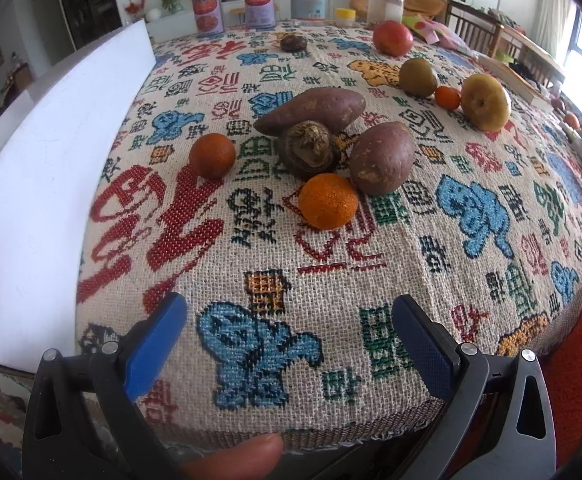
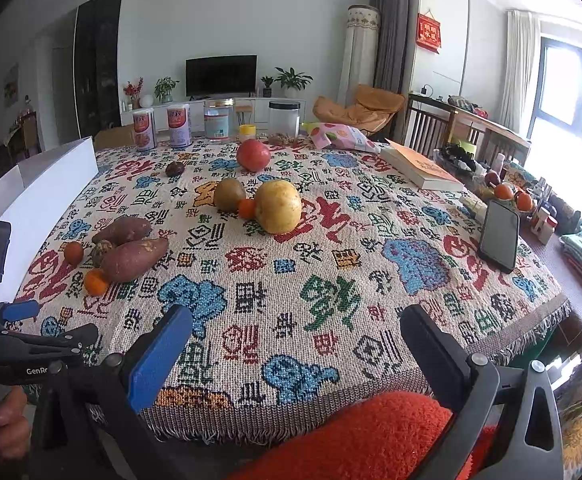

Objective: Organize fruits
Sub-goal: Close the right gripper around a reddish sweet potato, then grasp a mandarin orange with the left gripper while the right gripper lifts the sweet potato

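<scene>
The patterned tablecloth [image 2: 331, 264] carries all the produce loose on its weave, none of it in a container. Taking the big yellow pear [image 2: 278, 206] as the landmark: a small tangerine [image 2: 247, 208] touches its left side, a greenish-brown pear [image 2: 229, 194] sits just beyond that, and a red apple [image 2: 253, 155] lies behind it toward the far edge, with a small dark fruit [image 2: 174, 169] farther left. Well to the left and nearer than the pear is a second cluster: two sweet potatoes [image 1: 310, 111] [image 1: 382, 157], a brown taro-like root [image 1: 309, 148] between them, an orange tangerine [image 1: 328, 201] in front and a darker one [image 1: 212, 155] to the side. Behind the pear along the far edge stand two printed cans [image 2: 144, 128], a clear jar [image 2: 218, 119] whose contents cannot be made out, a small yellow-lidded pot [image 2: 247, 133] and a black-lidded jar [image 2: 283, 118] that looks pale inside. To the pear's right lie a book [image 2: 421, 168] and a phone [image 2: 499, 240]. A white box [image 2: 47, 196] stands at the cloth's left edge, its inside hidden. The left gripper [image 1: 289, 344] and right gripper [image 2: 295, 344] both hover at the near edge, jaws wide apart, holding nothing.
</scene>
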The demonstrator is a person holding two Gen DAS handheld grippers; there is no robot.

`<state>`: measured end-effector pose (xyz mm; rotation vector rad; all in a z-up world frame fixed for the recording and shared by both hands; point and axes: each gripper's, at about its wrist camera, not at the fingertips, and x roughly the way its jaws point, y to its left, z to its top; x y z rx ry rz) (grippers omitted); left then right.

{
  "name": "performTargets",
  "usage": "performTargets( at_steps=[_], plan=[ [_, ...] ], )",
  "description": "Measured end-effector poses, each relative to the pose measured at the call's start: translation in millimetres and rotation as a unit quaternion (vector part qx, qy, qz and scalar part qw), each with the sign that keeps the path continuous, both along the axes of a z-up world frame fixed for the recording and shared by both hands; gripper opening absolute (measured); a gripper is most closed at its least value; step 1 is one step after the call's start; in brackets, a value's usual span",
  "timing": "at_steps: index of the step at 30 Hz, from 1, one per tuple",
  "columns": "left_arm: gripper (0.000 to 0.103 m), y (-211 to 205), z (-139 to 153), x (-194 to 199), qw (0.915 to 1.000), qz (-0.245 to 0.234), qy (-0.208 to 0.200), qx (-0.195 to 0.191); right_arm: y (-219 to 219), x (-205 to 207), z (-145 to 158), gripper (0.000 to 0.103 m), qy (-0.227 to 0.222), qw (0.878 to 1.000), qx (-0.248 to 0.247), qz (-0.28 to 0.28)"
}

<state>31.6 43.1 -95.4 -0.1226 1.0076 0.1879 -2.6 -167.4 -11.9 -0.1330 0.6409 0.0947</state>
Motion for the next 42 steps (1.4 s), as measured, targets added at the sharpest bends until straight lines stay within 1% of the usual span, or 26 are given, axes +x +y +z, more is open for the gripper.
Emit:
performTargets(
  at_steps=[2,4,8,11,12,13,14,15,16,18,20,23,25,27,29,31,32,35,36,38,39,41,42],
  plan=[
    [0.103,7,-3,-1,0.9999,0.004,-0.003,-0.016,7,3,-1,0.103,0.013,1.000,-0.005,0.028],
    [0.103,11,-4,-3,0.9999,0.008,-0.008,-0.009,16,6,0,0.103,0.023,0.998,-0.010,0.058],
    [0.103,12,-5,-7,0.9998,0.000,-0.020,-0.006,41,20,8,0.103,0.028,0.992,0.004,0.126],
    [0.103,12,-5,-9,0.9996,-0.003,-0.029,-0.005,61,43,13,0.103,0.047,0.984,0.032,0.172],
    [0.103,12,-5,-10,0.9995,-0.005,-0.029,-0.006,68,55,10,0.101,0.058,0.980,0.047,0.186],
    [0.103,13,-5,-9,0.9996,-0.007,-0.028,-0.006,73,65,6,0.096,0.073,0.976,0.066,0.195],
    [0.103,14,-5,-9,0.9996,-0.010,-0.027,-0.007,77,77,-1,0.081,0.099,0.971,0.086,0.199],
    [0.103,15,-4,-10,0.9996,-0.015,-0.025,-0.007,80,88,-10,0.071,0.134,0.965,0.112,0.197],
    [0.103,16,-4,-11,0.9995,-0.018,-0.025,-0.007,83,96,-18,0.069,0.161,0.958,0.139,0.195],
    [0.103,18,-4,-13,0.9994,-0.021,-0.027,-0.008,88,111,-36,0.065,0.210,0.940,0.196,0.185],
    [0.103,19,-4,-14,0.9993,-0.021,-0.028,-0.009,94,123,-49,0.064,0.244,0.926,0.233,0.171],
    [0.102,19,-3,-14,0.9994,-0.018,-0.028,-0.011,102,137,-61,0.064,0.279,0.909,0.269,0.152],
    [0.102,19,-3,-15,0.9994,-0.016,-0.030,-0.012,111,144,-66,0.064,0.299,0.900,0.280,0.151],
    [0.102,19,-3,-15,0.9994,-0.014,-0.031,-0.010,119,148,-70,0.064,0.307,0.899,0.276,0.145],
    [0.102,19,-3,-16,0.9994,-0.014,-0.032,-0.008,122,150,-69,0.064,0.300,0.904,0.272,0.134],
    [0.102,19,-2,-16,0.9994,-0.015,-0.031,-0.009,123,152,-65,0.057,0.299,0.909,0.260,0.131],
    [0.102,20,-1,-17,0.9993,-0.016,-0.031,-0.011,124,153,-66,0.049,0.299,0.912,0.247,0.135],
    [0.102,25,1,-18,0.9990,-0.017,-0.034,-0.021,115,157,-68,0.046,0.318,0.905,0.240,0.150],
    [0.102,28,3,-18,0.9988,-0.015,-0.037,-0.028,111,156,-65,0.046,0.320,0.907,0.227,0.152],
    [0.102,32,7,-18,0.9978,-0.014,-0.046,-0.046,99,153,-60,0.046,0.311,0.919,0.186,0.154],
    [0.102,34,9,-17,0.9968,-0.016,-0.053,-0.058,91,153,-58,0.046,0.310,0.923,0.170,0.154],
    [0.101,34,16,-11,0.9945,-0.027,-0.068,-0.075,75,151,-57,0.045,0.304,0.927,0.159,0.153],
    [0.101,34,19,-6,0.9938,-0.032,-0.073,-0.077,66,150,-57,0.046,0.300,0.927,0.167,0.152]
  ],
)
